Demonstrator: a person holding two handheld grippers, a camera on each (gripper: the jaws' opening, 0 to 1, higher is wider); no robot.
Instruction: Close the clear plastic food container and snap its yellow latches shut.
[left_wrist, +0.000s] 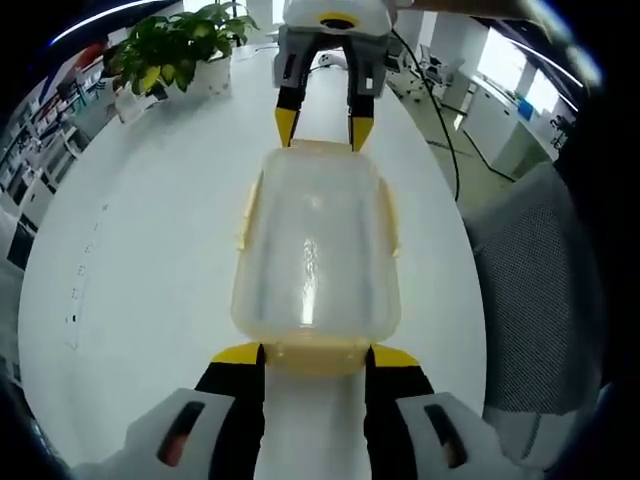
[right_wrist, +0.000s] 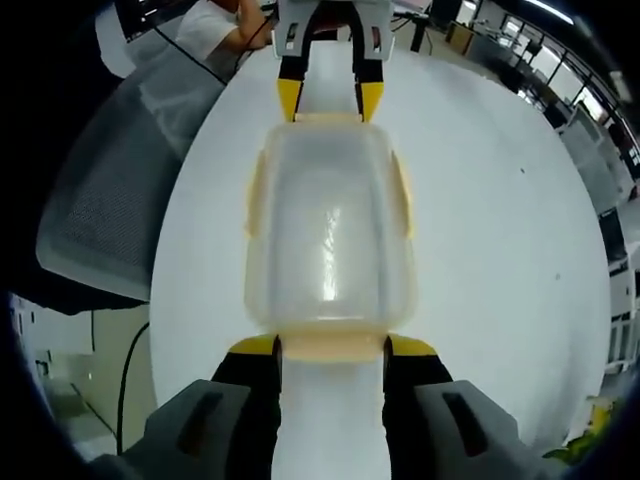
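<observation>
Both spread grippers, left gripper at 6 o'clock, right gripper opposite, bracket the lidded container; its end latches seem unsnapped.

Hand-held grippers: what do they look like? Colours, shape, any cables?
Both match. The left hand-held gripper and right hand-held gripper each have two black jaws with yellow tips rising from light grey housings. A black cable trails from the right one across the white table.
</observation>
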